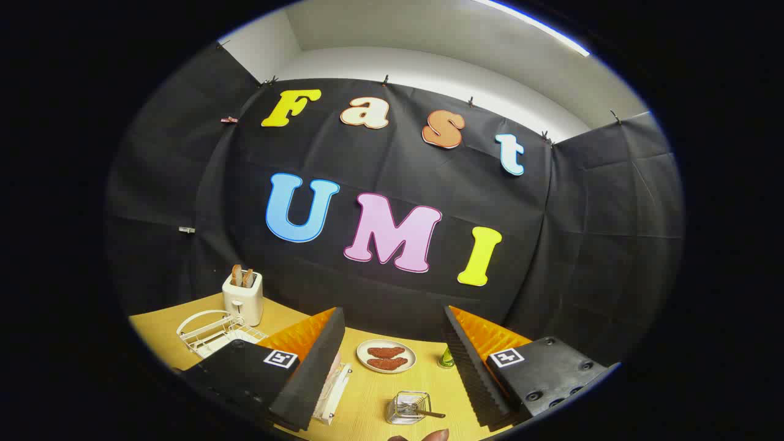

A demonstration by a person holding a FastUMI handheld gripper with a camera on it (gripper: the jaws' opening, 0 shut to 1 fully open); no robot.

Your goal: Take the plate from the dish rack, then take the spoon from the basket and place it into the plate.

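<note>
I read this as the opening step: the plate is not yet taken. The gripper [392, 361] rides high above the yellow tabletop [373, 398], tipped only slightly down so most of the view is the booth wall; its fingers stand wide apart and hold nothing. Between the fingers, just beside the left one, a clear dish rack [334, 392] sits on the table, and I think a pale plate stands on edge in it, though the finger hides most of it, so I cannot be sure. Beyond the fingers lies a small plate with two brown food pieces [386, 356]. Nearer, between the fingers, is the wire basket [409, 407] with the spoon [432, 413] in it, handle poking out to the right. A small green object [446, 358] sits by the right finger. Off left stand a white toaster [243, 297] with bread and a white wire rack [211, 334]. My judgement: next I need to pitch down and drop toward the clear rack, lining the open fingers across the plate's rim.
</note>
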